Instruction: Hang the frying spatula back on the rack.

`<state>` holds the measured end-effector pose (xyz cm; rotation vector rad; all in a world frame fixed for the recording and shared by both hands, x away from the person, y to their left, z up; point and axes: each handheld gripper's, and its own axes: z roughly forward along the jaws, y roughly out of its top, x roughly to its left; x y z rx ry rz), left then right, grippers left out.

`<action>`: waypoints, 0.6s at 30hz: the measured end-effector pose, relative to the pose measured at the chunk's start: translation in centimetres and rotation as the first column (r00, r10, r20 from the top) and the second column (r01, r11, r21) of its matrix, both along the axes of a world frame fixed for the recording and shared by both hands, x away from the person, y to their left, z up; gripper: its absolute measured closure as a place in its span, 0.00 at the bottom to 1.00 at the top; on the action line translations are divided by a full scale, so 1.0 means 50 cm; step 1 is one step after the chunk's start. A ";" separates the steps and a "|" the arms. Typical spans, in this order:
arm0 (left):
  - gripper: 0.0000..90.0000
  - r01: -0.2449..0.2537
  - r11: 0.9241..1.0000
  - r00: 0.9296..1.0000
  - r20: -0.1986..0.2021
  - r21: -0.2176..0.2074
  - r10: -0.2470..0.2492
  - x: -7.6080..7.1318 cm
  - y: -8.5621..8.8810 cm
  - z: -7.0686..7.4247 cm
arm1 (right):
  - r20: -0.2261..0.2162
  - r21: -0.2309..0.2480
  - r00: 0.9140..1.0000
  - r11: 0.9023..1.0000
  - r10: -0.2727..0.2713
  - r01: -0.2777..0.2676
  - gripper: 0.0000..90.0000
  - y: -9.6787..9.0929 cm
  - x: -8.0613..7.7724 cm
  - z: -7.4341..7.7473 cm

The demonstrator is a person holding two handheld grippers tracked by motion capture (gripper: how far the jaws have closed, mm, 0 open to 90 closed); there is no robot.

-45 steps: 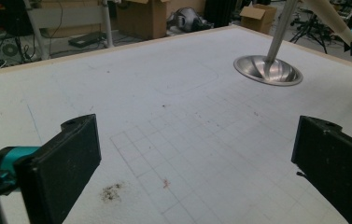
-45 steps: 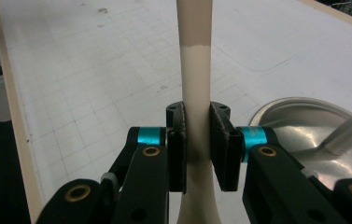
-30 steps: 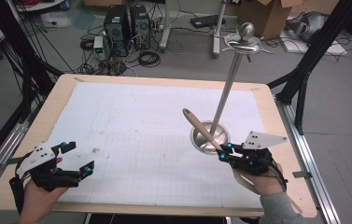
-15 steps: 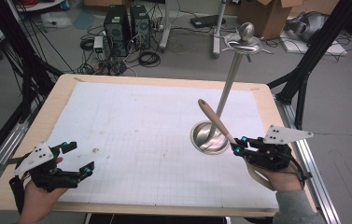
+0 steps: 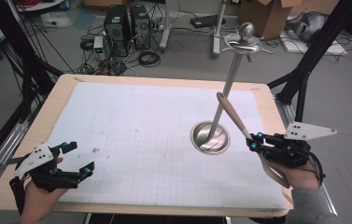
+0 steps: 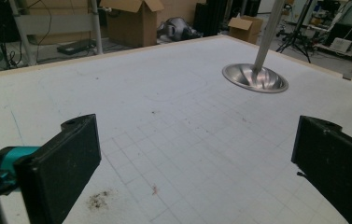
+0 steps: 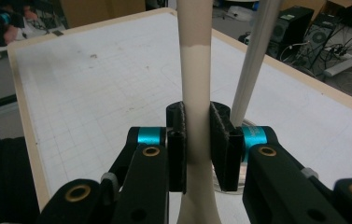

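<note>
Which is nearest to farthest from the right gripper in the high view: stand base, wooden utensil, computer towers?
1. wooden utensil: clamped in the right gripper.
2. stand base: on the table, just to its left.
3. computer towers: on the floor beyond the table's far edge.

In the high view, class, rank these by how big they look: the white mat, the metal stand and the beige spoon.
1. White mat, largest by far.
2. Metal stand, tall pole on a round base.
3. Beige spoon, smallest, though the right hand-held gripper hides part of it.
</note>
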<state>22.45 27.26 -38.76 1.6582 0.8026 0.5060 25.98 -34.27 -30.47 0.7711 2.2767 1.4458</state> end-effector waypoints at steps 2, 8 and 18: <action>0.02 0.000 1.000 1.000 -0.001 -0.001 0.000 0.000 0.000 0.000 | 0.004 0.018 1.000 1.000 0.003 -0.003 0.87 -0.011 -0.001 0.005; 0.02 -0.001 1.000 1.000 -0.004 -0.002 0.001 0.000 0.000 -0.001 | 0.015 0.040 1.000 0.999 0.028 -0.028 0.87 -0.032 0.000 0.021; 0.02 -0.016 1.000 1.000 -0.005 0.010 0.016 0.001 0.002 -0.001 | 0.016 0.057 0.998 0.997 0.055 -0.056 0.87 -0.052 0.007 0.036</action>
